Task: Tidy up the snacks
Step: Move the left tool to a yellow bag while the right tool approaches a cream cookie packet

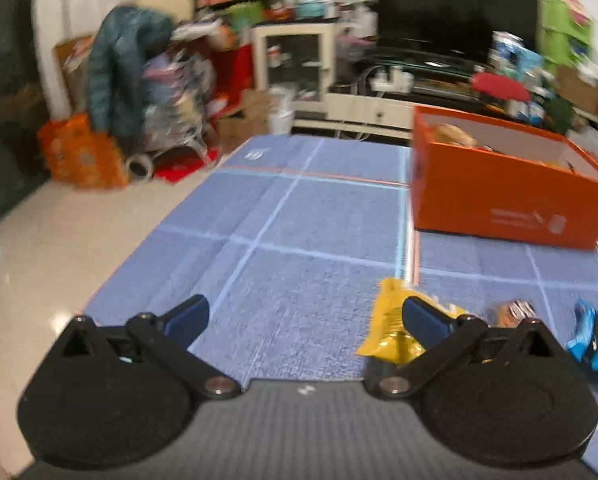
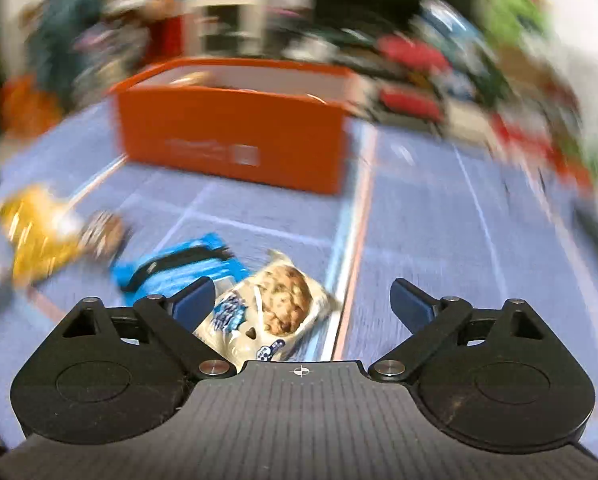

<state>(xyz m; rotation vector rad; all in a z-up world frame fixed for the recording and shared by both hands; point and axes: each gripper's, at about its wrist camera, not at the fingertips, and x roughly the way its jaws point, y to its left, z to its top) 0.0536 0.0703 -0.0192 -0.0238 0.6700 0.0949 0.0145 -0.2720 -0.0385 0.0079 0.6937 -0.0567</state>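
Two spread fingers of the left gripper [image 1: 305, 318] hold nothing above a blue mat [image 1: 299, 220]. An orange box [image 1: 511, 200] sits ahead and right; a yellow snack packet [image 1: 387, 330] lies nearer than it, partly behind the right finger.

From the right wrist, blurred, the right gripper [image 2: 303, 296] gapes empty. A cookie packet [image 2: 277, 304] lies just nearer than the box, by the left finger, long axis diagonal, likely the closest pick.

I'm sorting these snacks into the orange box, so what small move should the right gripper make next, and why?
Probably ease the right gripper down and slightly left onto the cookie packet. Its jaws are open and empty, and that packet lies nearest, partly under the left finger, while the orange box sits beyond.
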